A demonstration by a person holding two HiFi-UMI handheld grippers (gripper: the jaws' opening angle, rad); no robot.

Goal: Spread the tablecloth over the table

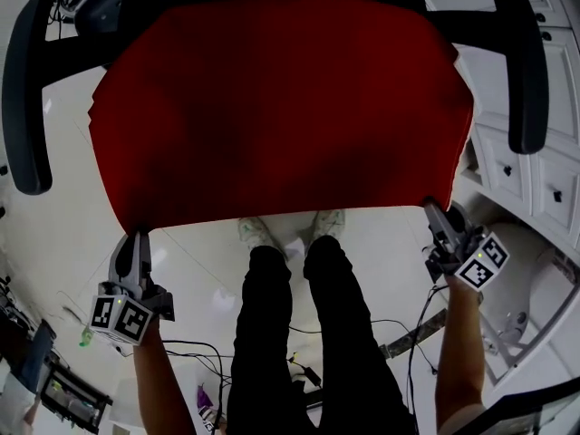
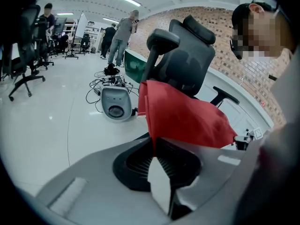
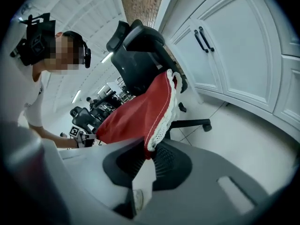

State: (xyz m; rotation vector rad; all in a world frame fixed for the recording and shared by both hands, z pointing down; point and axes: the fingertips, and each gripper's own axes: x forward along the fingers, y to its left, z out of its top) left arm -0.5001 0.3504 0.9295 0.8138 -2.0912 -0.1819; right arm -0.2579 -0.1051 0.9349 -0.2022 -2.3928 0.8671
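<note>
Head view, cloth: The red fabric tablecloth (image 1: 281, 107) hangs stretched between my two tongs, over the seat of a black office chair (image 1: 23, 89) and between its armrests. No bench shows in any view.
Head view, left tongs: My left tongs (image 1: 138, 236) are closed narrow on the near left corner.
Head view, right tongs: My right tongs (image 1: 433, 208) are closed narrow on the near right corner.
Head view, around: My legs in black trousers (image 1: 290, 333) stand just behind the near edge. White cabinets (image 1: 544, 184) are at the right, and black cables (image 1: 399, 329) trail on the floor.
Left gripper view, grip: The tablecloth's corner goes straight into the shut jaws, and the cloth runs off toward the chair back.
Left gripper view, around: A grey rounded floor device (image 2: 116, 104) sits among cables, with people standing far off.
Right gripper view, grip: The corner is pinched with its white lace edging (image 3: 161, 121) bunched at the jaws.
Far edge: I cannot tell whether it rests on the chair.
Risk: Only thin corners are held, so a sharp tug could pull one free.
Risk: The armrests and chair back could snag the cloth as I lift it away.
Risk: The cables near my feet could trip me.
</note>
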